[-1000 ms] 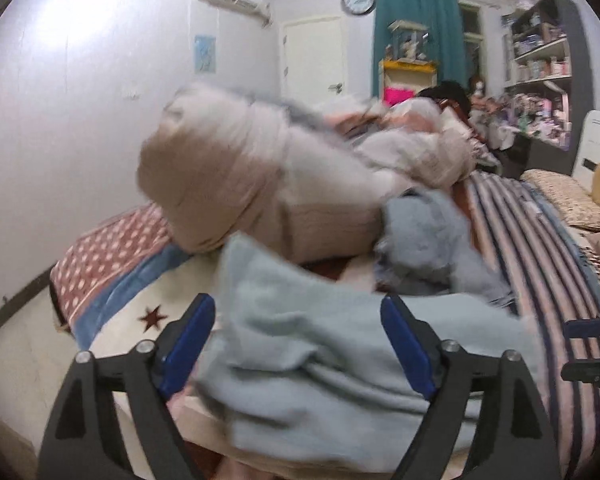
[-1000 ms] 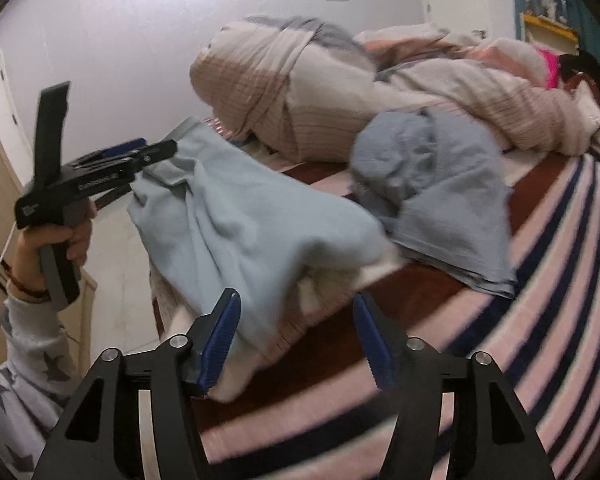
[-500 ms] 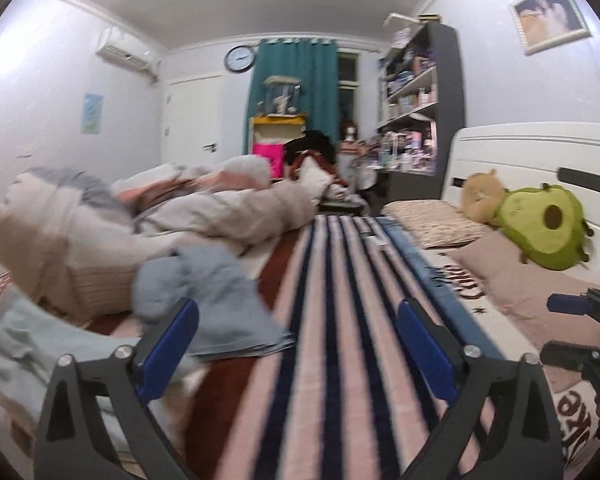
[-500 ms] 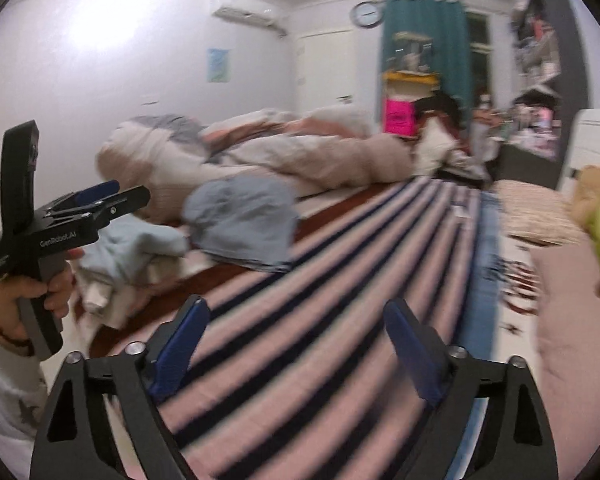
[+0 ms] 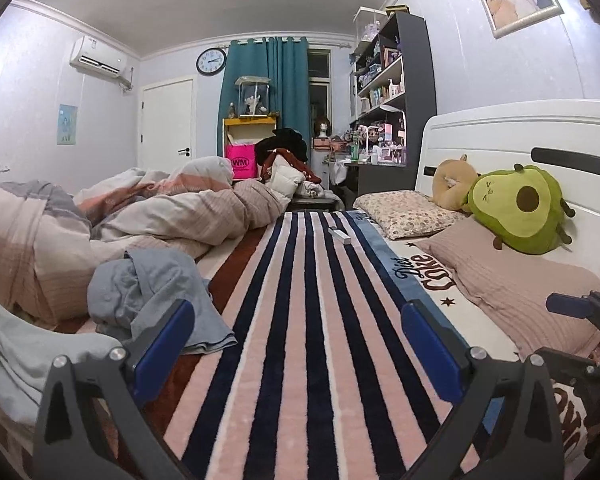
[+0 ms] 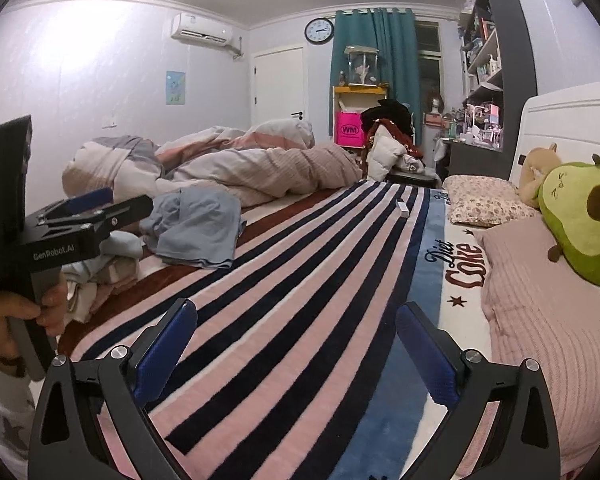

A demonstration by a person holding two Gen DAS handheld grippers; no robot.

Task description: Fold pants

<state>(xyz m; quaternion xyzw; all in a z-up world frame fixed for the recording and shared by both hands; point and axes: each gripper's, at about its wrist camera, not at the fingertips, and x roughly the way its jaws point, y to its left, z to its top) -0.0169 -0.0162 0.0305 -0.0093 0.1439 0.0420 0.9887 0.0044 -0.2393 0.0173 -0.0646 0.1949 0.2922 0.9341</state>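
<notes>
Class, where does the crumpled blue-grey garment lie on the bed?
In both views the blue-grey garment lies left on the striped blanket, against the bunched duvet.

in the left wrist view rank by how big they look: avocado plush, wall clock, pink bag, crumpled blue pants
1. blue pants, though nearness inflates them
2. avocado plush
3. pink bag
4. wall clock, close to the bag
</notes>
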